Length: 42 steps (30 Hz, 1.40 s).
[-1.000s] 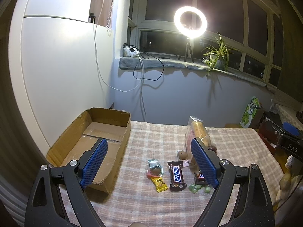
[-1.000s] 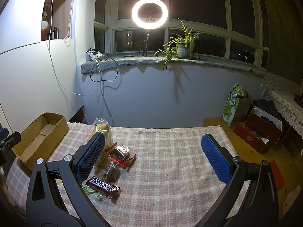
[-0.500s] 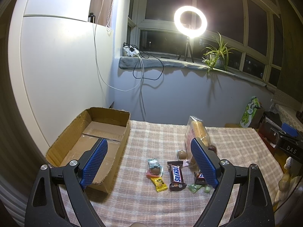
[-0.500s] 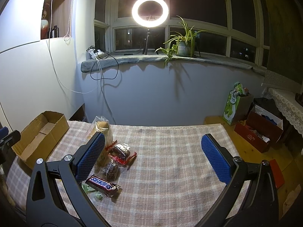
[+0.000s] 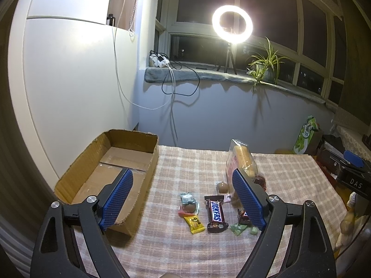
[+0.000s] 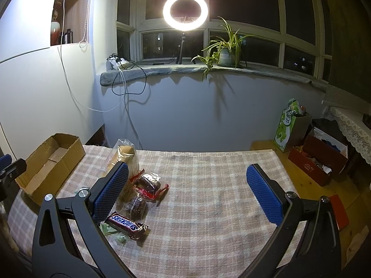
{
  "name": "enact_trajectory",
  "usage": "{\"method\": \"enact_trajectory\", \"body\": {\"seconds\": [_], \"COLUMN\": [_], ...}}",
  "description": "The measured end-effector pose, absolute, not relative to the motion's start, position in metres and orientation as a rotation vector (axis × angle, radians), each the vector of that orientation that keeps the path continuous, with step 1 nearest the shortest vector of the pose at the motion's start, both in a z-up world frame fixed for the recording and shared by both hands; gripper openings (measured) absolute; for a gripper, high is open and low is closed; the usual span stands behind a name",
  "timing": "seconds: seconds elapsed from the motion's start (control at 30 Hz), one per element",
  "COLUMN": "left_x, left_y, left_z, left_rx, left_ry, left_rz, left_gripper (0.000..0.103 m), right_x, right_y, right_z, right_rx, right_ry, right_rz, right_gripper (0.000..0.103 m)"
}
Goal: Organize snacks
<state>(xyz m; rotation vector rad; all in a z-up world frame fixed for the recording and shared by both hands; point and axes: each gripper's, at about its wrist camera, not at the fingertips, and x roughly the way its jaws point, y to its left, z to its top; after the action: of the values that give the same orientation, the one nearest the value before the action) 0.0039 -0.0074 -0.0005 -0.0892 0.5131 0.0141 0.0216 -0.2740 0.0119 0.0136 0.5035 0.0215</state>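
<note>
Comparing with the earlier views, nothing has shifted: both grippers hover with jaws apart and empty, so sorting has not begun. Left gripper hangs above the near edge of the bench; right gripper likewise. Cardboard box stands empty at the left edge. Snickers bar, yellow candy and bread bag lie mid-bench. Right half offers open room.

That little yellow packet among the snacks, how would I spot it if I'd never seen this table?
Find the cardboard box on the checked tablecloth, then the snack cluster to its right. Just left of the brown Snickers bar lies the yellow packet, the only bright yellow wrapper there.
</note>
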Motion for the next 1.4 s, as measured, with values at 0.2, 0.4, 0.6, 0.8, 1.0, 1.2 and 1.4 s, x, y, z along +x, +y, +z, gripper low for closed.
{"method": "enact_trajectory", "body": {"seconds": [0.2,0.4,0.6,0.8,1.0,1.2,1.4], "left_x": [0.009,0.014,0.021,0.026,0.026,0.029,0.035], "left_y": [-0.001,0.004,0.002,-0.001,-0.006,-0.019,-0.036], "left_z": [-0.011,-0.030,-0.048,-0.067,-0.084,-0.094,-0.095], "left_rx": [-0.105,-0.123,-0.156,-0.193,-0.166,-0.135,-0.096], "left_ry": [0.551,0.624,0.700,0.772,0.831,0.864,0.873], "left_rz": [-0.002,-0.025,-0.098,-0.139,-0.154,-0.199,-0.265], "left_gripper": [0.081,0.064,0.044,0.040,0.035,0.028,0.027], "right_x": [0.025,0.033,0.042,0.050,0.041,0.045,0.052], "right_y": [-0.273,-0.272,-0.258,-0.244,-0.232,-0.216,-0.208], "right_z": [0.007,-0.012,-0.038,-0.062,-0.083,-0.111,-0.119], "right_rx": [0.008,0.012,-0.020,-0.048,-0.020,0.008,0.042], "right_ry": [0.521,0.592,0.699,0.809,0.905,1.000,1.021], "right_rz": [0.071,0.193,0.352,0.463,0.593,0.629,0.615], "right_gripper": [0.103,0.090,0.064,0.058,0.054,0.049,0.045]}}
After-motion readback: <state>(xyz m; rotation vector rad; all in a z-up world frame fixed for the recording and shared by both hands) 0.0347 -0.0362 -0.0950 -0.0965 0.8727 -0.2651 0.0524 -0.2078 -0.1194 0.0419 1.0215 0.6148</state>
